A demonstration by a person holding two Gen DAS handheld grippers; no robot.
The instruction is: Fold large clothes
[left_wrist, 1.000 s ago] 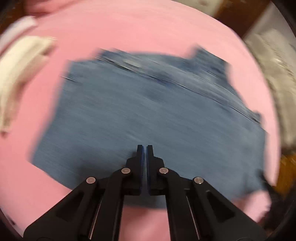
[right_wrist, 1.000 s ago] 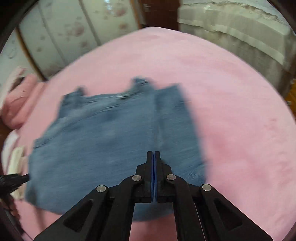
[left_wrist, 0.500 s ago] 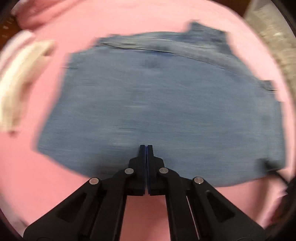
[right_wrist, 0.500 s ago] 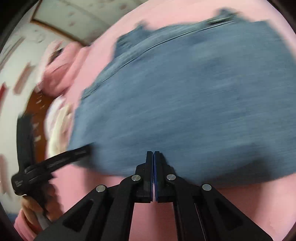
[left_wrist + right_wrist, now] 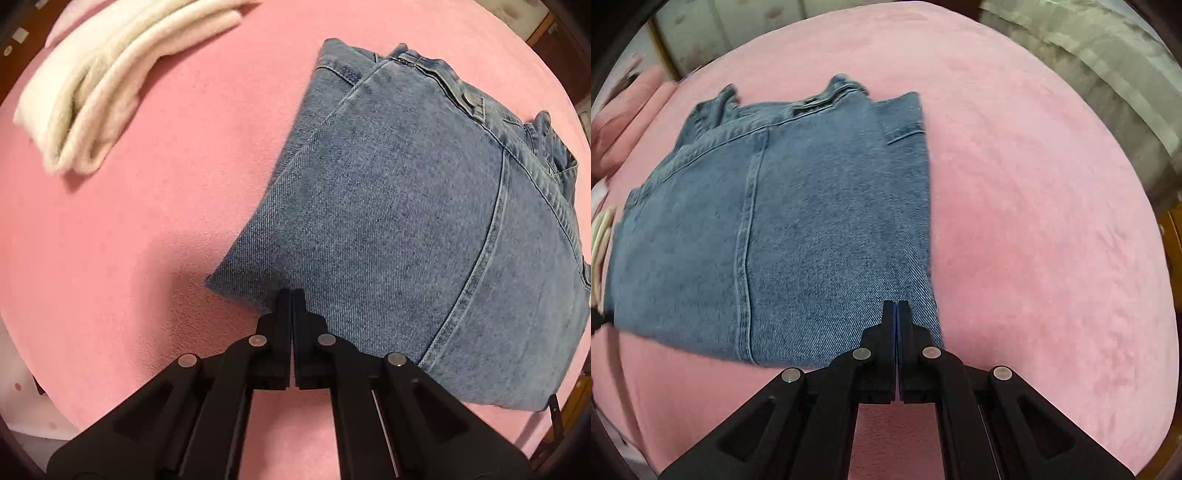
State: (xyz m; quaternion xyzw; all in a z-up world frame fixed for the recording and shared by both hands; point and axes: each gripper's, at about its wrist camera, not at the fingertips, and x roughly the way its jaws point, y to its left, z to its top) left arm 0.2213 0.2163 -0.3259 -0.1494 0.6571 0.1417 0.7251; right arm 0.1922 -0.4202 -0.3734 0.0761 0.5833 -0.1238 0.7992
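Left wrist view: folded blue denim garment now fills more frame than before, sharper; left gripper closed empty at its near corner; right gripper likewise pinched together, empty, at opposite corner.

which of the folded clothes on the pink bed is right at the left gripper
The folded blue denim piece: its near corner sits right at the shut left gripper. The cream fleecy folded piece lies apart, up by the far edge.

Faded blue denim jeans, fuzzy pink blanket, matt black tongs

one folded denim garment, one cream cloth
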